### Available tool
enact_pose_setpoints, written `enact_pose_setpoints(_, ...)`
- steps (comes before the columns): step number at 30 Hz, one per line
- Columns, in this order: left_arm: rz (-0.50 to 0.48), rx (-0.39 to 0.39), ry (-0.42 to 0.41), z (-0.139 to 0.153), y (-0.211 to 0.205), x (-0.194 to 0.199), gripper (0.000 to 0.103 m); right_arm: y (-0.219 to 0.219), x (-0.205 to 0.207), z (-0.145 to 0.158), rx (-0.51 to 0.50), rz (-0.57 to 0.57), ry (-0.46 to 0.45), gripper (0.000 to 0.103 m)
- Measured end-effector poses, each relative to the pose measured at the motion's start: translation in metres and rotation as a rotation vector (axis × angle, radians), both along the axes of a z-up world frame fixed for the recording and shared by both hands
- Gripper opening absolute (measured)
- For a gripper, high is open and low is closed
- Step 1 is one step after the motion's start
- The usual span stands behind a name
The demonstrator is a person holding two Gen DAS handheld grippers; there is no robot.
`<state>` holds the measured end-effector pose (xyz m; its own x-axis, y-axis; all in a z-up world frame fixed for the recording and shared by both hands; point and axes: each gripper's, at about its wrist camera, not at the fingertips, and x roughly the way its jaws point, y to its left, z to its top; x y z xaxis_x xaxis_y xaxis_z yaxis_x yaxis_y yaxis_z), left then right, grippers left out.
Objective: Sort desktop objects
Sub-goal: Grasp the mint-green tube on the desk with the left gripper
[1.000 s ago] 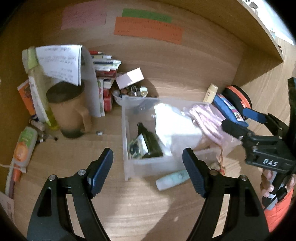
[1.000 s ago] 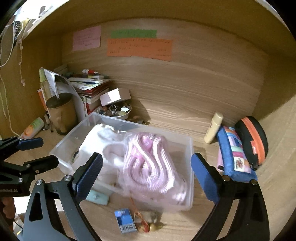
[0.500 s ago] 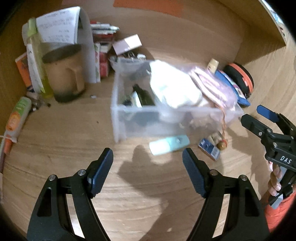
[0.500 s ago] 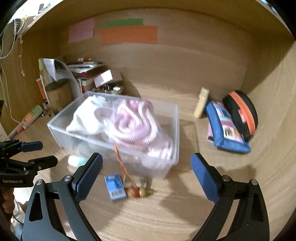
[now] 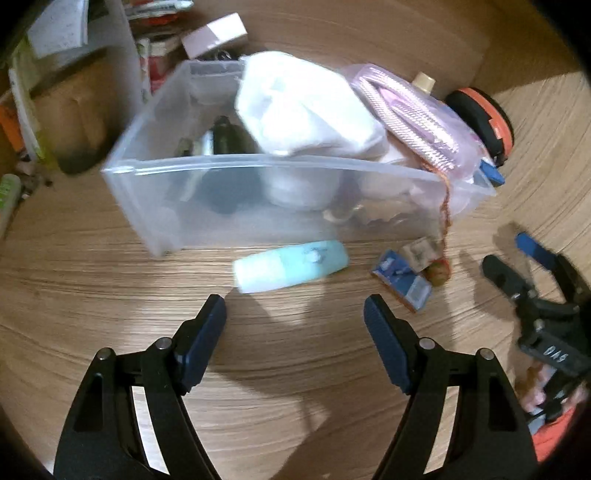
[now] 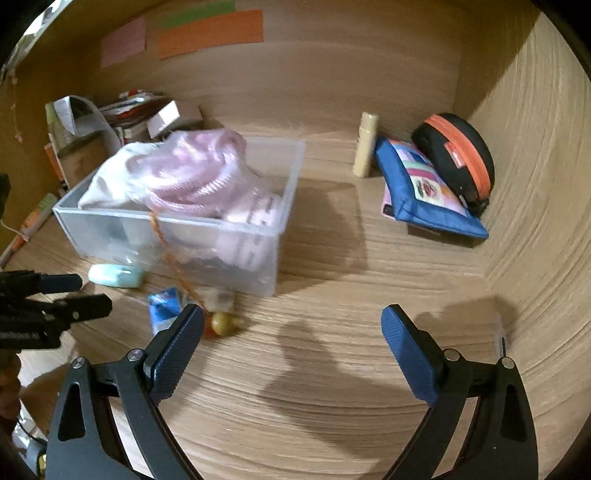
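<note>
A clear plastic bin [image 5: 236,206] [image 6: 258,266] stands on the wooden desk, stuffed with a white cloth [image 5: 303,107], a pink bagged bundle [image 6: 199,173] and a dark bottle [image 5: 225,136]. In front of it lie a mint tube [image 5: 291,266] [image 6: 116,275], a small blue packet [image 5: 402,284] [image 6: 164,304] and a yellowish bead charm [image 6: 221,323] on an orange cord. My left gripper [image 5: 295,325] hovers open just short of the mint tube. My right gripper [image 6: 291,332] is open over bare desk, its left finger beside the charm.
A blue pouch [image 6: 424,188], a black case with an orange zip [image 6: 458,155] and a cream tube [image 6: 365,144] sit at the back right. Books, a small box [image 5: 214,35] and a brown mug [image 5: 74,122] crowd the back left. Coloured notes [image 6: 210,33] hang on the wall.
Both grippers have sunk toward the desk and tilted down. The bin and the loose items in front of it now sit closer and higher in both views. Jaws stayed open.
</note>
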<state>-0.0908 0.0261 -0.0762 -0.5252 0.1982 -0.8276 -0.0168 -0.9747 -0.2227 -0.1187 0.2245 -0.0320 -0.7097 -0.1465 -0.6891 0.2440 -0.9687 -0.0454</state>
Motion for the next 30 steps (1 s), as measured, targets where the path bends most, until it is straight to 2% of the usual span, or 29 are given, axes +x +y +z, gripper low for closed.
enact_pose_setpoints(10, 0.059, -0.04, 0.011, -0.002, 0.023, -0.018, 0.077, -0.002, -0.007, -0.012, -0.042, 0.097, -0.071, 0.093)
enact_pose_setpoints(14, 0.075, -0.057, 0.014, -0.004, 0.031, -0.02, 0.08, -0.007, -0.008, -0.015, -0.049, 0.134, -0.095, 0.082)
enact_pose_setpoints(16, 0.067, -0.061, 0.017, -0.005, 0.034, -0.023, 0.089, -0.008, -0.009, -0.016, -0.052, 0.143, -0.104, 0.075)
enact_pose_setpoints(19, 0.057, -0.108, 0.019, -0.006, 0.041, -0.027, 0.089, -0.008, -0.012, -0.019, -0.064, 0.164, -0.126, 0.064)
enact_pose_setpoints(24, 0.058, -0.127, 0.02, -0.008, 0.044, -0.031, 0.089, -0.012, -0.012, -0.02, -0.068, 0.195, -0.145, 0.061)
enact_pose_setpoints(26, 0.069, -0.13, 0.027, -0.008, 0.043, -0.032, 0.086, -0.015, -0.014, -0.021, -0.066, 0.203, -0.156, 0.061)
enact_pose_setpoints(28, 0.073, -0.134, 0.046, -0.007, 0.042, -0.03, 0.073, -0.018, -0.016, -0.023, -0.061, 0.206, -0.169, 0.061)
enact_pose_setpoints(30, 0.068, -0.128, 0.046, -0.007, 0.041, -0.027, 0.072, -0.021, -0.018, -0.024, -0.054, 0.213, -0.178, 0.061)
